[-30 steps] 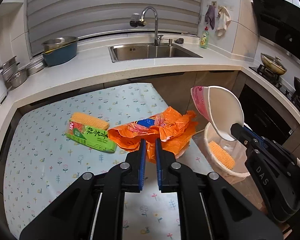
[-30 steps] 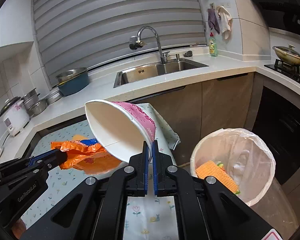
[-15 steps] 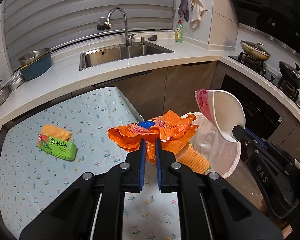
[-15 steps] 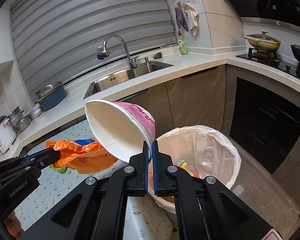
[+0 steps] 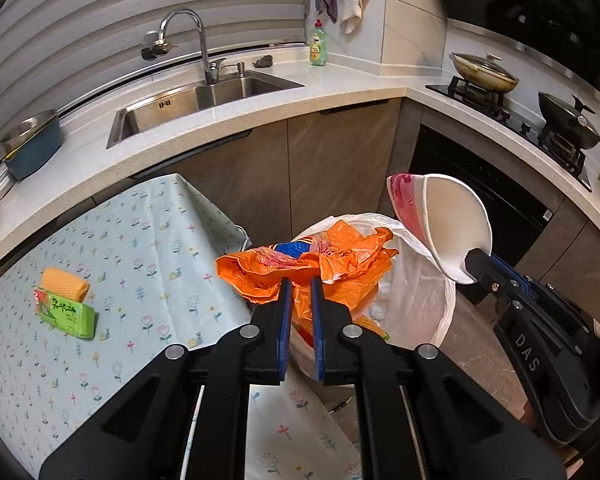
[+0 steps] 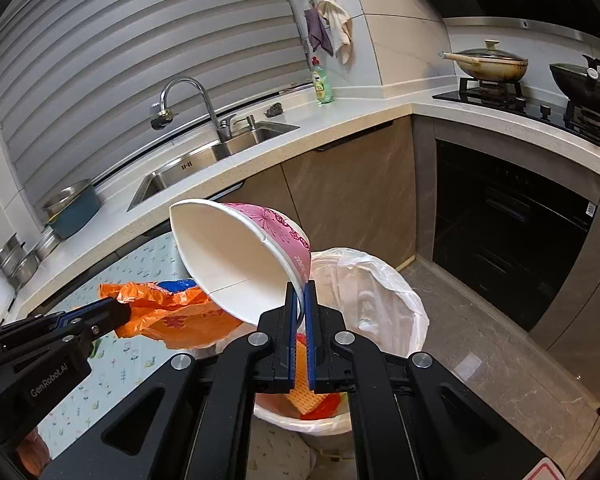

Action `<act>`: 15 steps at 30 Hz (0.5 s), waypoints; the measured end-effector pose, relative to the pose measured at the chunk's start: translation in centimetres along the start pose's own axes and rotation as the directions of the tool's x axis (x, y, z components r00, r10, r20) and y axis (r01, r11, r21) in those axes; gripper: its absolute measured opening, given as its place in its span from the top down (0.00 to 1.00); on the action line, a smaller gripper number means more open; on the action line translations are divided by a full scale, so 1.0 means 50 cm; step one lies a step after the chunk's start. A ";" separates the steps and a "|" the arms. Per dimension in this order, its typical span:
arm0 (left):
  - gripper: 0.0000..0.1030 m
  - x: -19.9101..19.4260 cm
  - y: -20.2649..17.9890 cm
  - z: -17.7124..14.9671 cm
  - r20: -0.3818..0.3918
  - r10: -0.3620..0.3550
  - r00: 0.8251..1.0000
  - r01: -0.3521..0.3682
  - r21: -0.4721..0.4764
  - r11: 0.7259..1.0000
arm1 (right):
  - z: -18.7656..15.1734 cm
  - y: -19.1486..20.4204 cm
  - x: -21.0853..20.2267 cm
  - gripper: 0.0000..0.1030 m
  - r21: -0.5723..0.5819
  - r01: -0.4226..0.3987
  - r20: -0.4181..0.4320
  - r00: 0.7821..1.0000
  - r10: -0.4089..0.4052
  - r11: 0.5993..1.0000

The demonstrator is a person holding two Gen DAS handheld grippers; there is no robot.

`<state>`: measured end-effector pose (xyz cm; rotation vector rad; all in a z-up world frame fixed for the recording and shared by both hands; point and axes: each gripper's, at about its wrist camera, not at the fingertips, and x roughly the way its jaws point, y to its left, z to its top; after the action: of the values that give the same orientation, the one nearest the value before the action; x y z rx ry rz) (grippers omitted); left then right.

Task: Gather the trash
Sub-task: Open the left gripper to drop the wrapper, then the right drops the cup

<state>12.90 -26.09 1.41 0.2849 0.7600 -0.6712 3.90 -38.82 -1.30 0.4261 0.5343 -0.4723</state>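
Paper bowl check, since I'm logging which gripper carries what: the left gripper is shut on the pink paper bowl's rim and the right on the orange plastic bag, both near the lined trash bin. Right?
Swapped. The right gripper is shut on the pink paper bowl by its rim, and the left gripper is shut on the orange plastic bag; each wrist view shows its own grip. Both are indeed near the lined trash bin.

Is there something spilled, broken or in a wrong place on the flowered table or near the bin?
Nothing is spilled or broken. One piece of trash remains on the table: a green packet with an orange sponge-like block against it, near the left edge, apart from the lined bin.
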 end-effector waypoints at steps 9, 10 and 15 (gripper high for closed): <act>0.88 0.044 -0.030 0.012 -0.022 -0.017 1.000 0.018 0.021 1.000 | 0.004 -0.038 0.021 0.96 0.021 0.020 -0.010 1.000 -0.020 1.000; 0.87 0.046 -0.032 0.013 -0.021 -0.014 1.000 0.015 0.022 1.000 | 0.004 -0.041 0.023 0.96 0.023 0.023 -0.011 1.000 -0.023 0.999; 0.74 0.057 -0.038 0.014 -0.012 -0.001 1.000 0.001 0.018 1.000 | 0.003 -0.050 0.028 0.96 0.025 0.033 -0.012 0.999 -0.032 0.999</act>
<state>13.56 -29.17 -0.13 0.3058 0.7660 -0.6781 3.72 -41.36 -2.62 0.4453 0.5474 -0.5085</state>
